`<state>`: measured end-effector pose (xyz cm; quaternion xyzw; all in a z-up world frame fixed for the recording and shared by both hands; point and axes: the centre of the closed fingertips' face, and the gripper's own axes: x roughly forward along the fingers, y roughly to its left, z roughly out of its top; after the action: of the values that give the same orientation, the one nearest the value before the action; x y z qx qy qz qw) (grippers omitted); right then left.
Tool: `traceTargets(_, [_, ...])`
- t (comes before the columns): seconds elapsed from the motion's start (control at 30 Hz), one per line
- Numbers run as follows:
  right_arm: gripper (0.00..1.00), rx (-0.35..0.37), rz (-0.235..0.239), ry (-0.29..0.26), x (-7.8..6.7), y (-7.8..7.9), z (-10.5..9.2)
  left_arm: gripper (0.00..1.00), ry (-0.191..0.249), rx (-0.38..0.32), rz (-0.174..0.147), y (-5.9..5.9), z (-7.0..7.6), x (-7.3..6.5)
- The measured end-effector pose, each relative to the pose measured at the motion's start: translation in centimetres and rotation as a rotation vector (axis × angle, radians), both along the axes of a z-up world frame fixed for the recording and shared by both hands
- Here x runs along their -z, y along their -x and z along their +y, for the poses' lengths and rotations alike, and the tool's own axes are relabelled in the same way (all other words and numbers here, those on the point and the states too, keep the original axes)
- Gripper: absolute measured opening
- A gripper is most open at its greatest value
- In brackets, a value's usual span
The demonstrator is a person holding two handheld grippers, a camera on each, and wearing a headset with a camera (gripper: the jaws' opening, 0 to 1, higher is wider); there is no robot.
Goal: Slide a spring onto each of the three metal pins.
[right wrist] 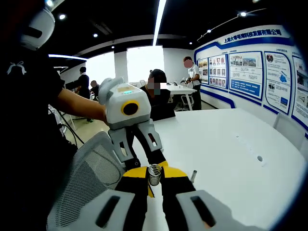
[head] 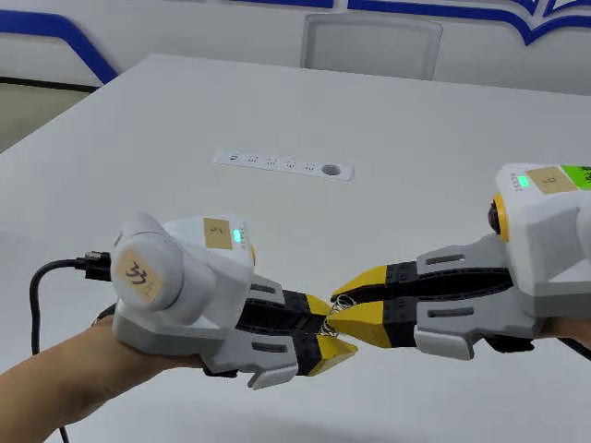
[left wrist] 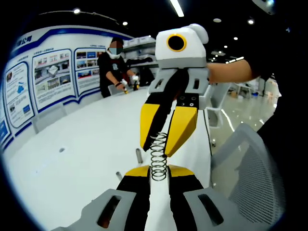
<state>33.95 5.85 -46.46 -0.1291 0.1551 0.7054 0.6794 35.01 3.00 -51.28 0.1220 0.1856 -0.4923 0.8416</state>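
Spring [left wrist: 158, 156], one counted, is in the air, pinched at one end by the left hand-held gripper [left wrist: 153, 175] and at the other by the right hand-held gripper [left wrist: 159, 146]. Two pins [left wrist: 139, 155] show on the tabletop [left wrist: 72, 159] just beside the spring. This looks like a handover. Next, one side should let go and the other should line the spring up over a pin.

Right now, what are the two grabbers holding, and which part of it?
One spring, shared: the left gripper pinches one end, the right gripper the other end.
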Motion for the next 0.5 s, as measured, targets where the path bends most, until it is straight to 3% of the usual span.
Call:
traceTargets(0.07, [0.1,0.015,0.003,-0.01,-0.5,-0.6,-0.1,0.21,-0.026,-0.016,0.012,-0.1,0.5,0.6])
traceTargets(0.17, [0.1,0.039,-0.008,-0.01,-1.0,-1.7,-0.4,0.32,-0.006,-0.039,0.025,-0.2,1.1,0.5])
traceTargets(0.3, [0.1,0.105,-0.005,-0.032,-1.6,-3.9,-0.9,0.37,0.006,-0.067,0.025,-0.4,2.4,0.3])
traceTargets(0.37, [0.1,0.13,0.003,-0.034,-1.6,-4.7,-1.0,0.42,-0.005,-0.069,0.039,-0.2,3.0,0.7])
traceTargets(0.5, [0.1,0.186,-0.024,0.01,-0.5,-6.8,-1.5,0.54,-0.018,-0.122,0.029,-0.5,5.2,1.1])
